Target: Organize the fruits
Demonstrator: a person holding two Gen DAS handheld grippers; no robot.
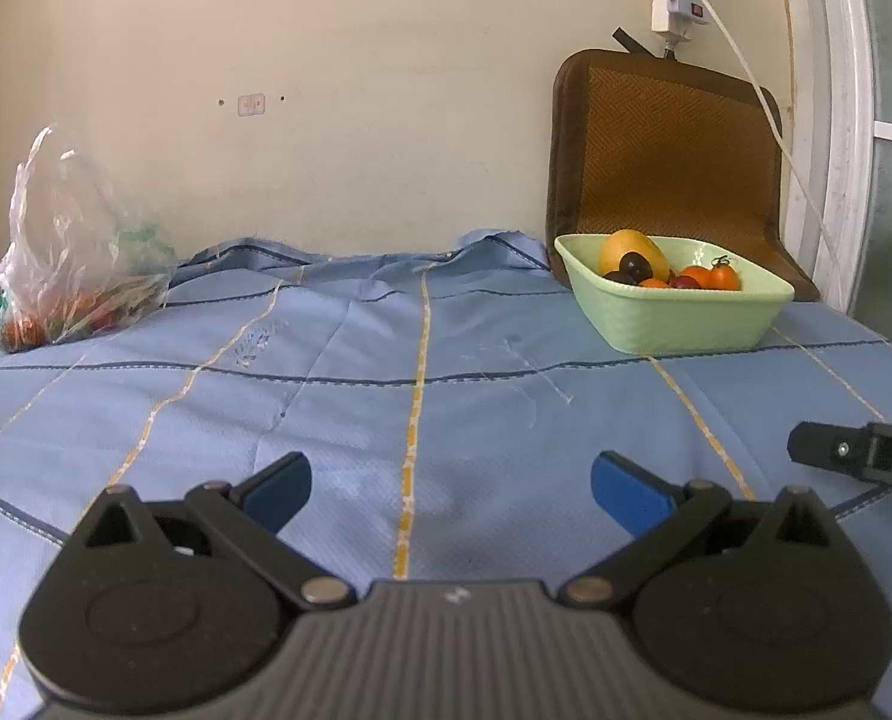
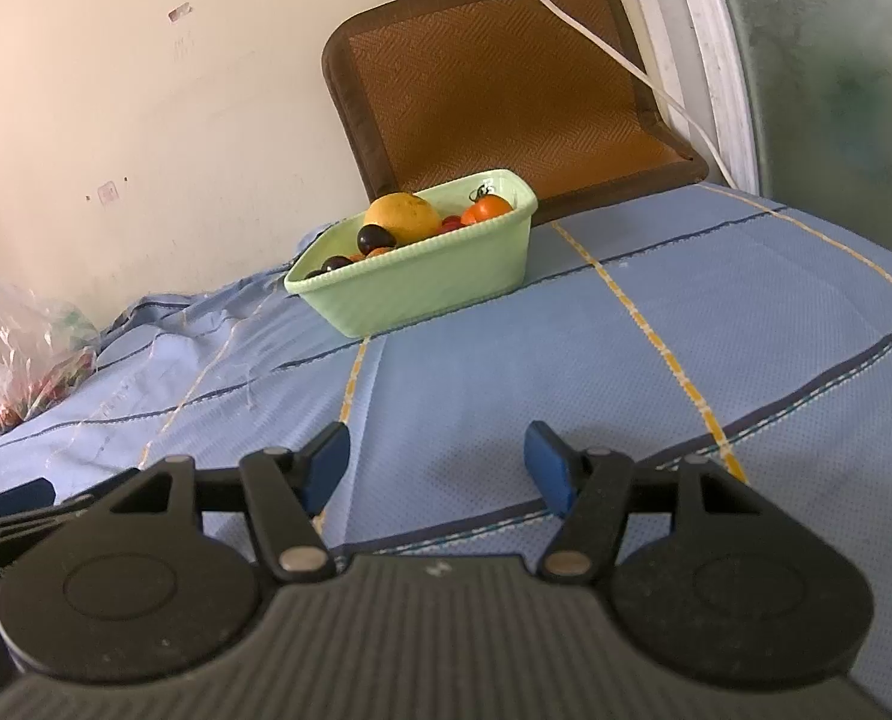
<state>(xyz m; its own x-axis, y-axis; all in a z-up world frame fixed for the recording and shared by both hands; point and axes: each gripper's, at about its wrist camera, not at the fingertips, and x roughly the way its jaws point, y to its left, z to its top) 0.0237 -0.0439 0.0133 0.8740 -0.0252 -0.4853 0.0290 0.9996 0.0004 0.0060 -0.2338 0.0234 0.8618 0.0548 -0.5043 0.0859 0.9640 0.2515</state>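
Note:
A pale green bowl (image 1: 686, 324) (image 2: 422, 294) stands at the back of the blue cloth. It holds a yellow mango (image 1: 632, 252) (image 2: 401, 217), dark plums (image 1: 635, 267) (image 2: 375, 237) and orange tomatoes (image 1: 723, 276) (image 2: 487, 207). My left gripper (image 1: 451, 492) hovers low over the cloth, open, nothing between its blue pads. My right gripper (image 2: 437, 468) is open too and empty, well short of the bowl. The right gripper's black finger (image 1: 854, 456) shows at the right edge of the left wrist view.
A clear plastic bag (image 1: 74, 264) (image 2: 23, 360) with red and green produce lies at the far left by the wall. A brown woven cushion (image 1: 662, 162) (image 2: 506, 90) leans on the wall behind the bowl. A white cable (image 1: 764, 102) hangs by the window frame.

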